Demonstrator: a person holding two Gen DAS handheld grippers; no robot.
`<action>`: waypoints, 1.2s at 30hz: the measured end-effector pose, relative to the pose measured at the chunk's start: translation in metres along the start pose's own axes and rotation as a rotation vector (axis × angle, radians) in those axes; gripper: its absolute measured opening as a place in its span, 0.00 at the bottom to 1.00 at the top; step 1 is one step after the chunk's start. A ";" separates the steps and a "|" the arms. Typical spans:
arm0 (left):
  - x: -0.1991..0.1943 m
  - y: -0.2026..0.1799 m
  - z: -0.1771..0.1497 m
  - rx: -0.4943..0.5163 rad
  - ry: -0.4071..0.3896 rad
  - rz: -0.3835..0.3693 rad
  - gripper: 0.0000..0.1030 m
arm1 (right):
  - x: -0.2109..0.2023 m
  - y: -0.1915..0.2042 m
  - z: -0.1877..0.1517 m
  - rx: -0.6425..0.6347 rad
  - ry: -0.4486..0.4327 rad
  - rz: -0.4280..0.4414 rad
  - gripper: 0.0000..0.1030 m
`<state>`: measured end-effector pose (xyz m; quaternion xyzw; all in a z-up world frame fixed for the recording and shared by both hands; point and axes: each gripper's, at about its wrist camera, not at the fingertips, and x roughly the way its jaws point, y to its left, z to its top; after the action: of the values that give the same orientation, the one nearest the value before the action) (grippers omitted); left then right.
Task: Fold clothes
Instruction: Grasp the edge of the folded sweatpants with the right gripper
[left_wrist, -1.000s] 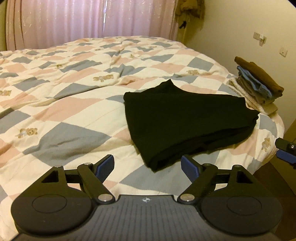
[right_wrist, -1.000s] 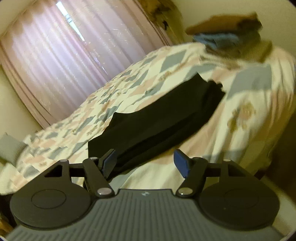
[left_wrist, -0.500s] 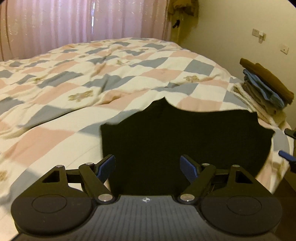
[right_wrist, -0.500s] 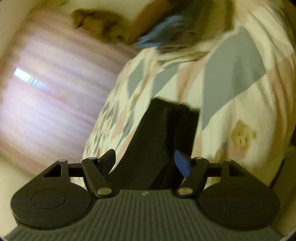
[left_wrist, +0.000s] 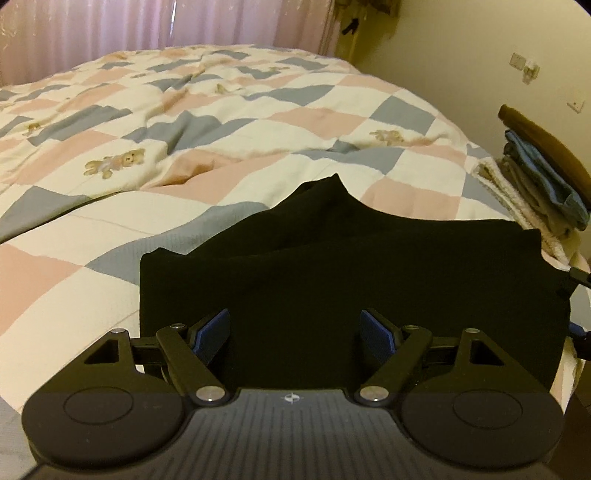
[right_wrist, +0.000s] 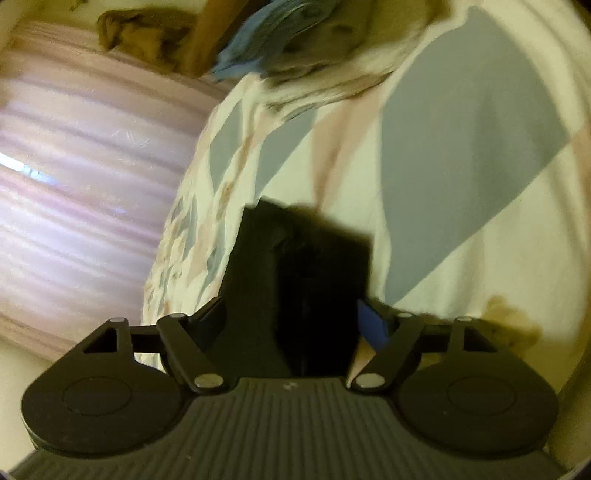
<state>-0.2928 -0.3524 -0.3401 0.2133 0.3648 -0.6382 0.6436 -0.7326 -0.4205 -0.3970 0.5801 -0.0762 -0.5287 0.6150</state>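
While the black garment (left_wrist: 354, 280) lies partly folded near the bed (left_wrist: 229, 122) edge, we've got both tools right at it: left tool (left_wrist: 295, 334) wide over the near hem, right tool (right_wrist: 291, 317) opening at its right end, looking down its length, nothing gripped yet.

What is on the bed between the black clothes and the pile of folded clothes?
Nothing but bare checked quilt, seen in the left wrist view, between the black garment and the folded stack.
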 end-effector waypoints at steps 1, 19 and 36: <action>0.000 0.001 0.000 -0.001 -0.001 -0.003 0.78 | 0.006 0.002 0.000 -0.020 0.010 -0.032 0.74; -0.001 0.011 0.007 -0.013 -0.011 -0.032 0.78 | 0.049 -0.001 0.011 -0.083 0.026 -0.032 0.61; -0.075 0.097 -0.002 -0.193 -0.087 0.046 0.78 | 0.034 0.223 -0.255 -1.746 -0.196 -0.101 0.30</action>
<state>-0.1918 -0.2922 -0.3044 0.1308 0.3914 -0.5939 0.6907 -0.4126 -0.3359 -0.3179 -0.1429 0.3283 -0.4721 0.8056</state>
